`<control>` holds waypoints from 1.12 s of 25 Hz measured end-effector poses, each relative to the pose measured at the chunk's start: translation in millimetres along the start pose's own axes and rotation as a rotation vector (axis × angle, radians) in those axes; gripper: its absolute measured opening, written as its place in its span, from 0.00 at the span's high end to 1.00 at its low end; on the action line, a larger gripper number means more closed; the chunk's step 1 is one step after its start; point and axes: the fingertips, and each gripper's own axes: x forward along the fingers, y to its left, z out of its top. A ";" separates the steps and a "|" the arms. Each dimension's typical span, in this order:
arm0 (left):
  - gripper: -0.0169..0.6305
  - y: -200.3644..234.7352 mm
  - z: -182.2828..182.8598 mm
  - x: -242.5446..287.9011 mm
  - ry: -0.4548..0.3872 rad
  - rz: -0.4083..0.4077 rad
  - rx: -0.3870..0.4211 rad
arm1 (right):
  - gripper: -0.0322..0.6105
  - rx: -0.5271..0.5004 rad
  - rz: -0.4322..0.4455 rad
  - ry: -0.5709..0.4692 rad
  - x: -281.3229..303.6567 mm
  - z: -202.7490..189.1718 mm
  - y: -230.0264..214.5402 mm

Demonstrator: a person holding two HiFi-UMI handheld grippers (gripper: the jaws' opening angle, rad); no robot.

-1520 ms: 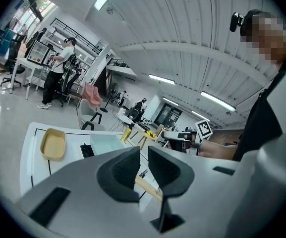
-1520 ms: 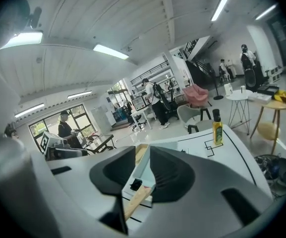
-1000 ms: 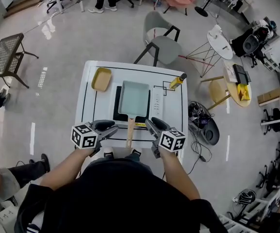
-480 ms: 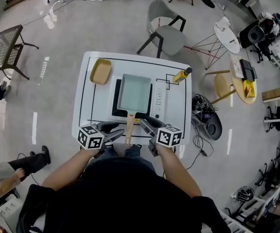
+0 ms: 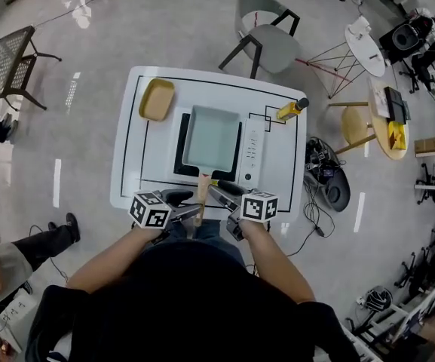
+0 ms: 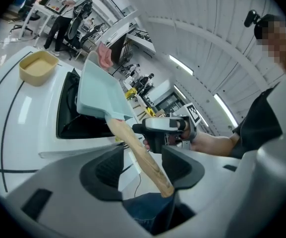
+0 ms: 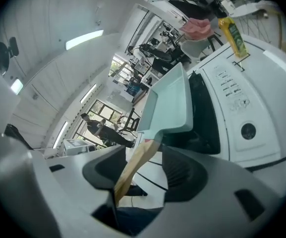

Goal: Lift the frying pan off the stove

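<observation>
The white desk fills the middle of the frame. The black stove sits on it. The pale blue frying pan rests on the stove, empty. Its wooden handle points down the frame. The handle lies between the jaws of the left hand-held gripper and the right hand-held gripper. Both have just been opening and are spread wide, not squeezing it. An empty yellow dish sits at the upper left.

Pale teal frying pan, tan wood-grain handle, black stove, yellow dish
</observation>
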 end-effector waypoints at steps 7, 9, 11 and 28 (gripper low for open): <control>0.60 6.9 -13.8 15.2 0.054 -0.064 -0.089 | 0.58 0.044 0.073 0.084 24.2 -13.5 -2.9; 0.60 2.3 -20.0 21.0 0.087 -0.107 -0.110 | 0.58 0.056 0.096 0.098 29.4 -15.2 -2.5; 0.61 -0.6 -23.4 25.8 0.103 -0.134 -0.129 | 0.58 0.073 0.121 0.111 34.0 -17.2 -1.7; 0.72 -12.1 -23.7 38.2 0.136 -0.264 -0.222 | 0.58 0.284 0.293 0.174 57.6 -20.7 8.7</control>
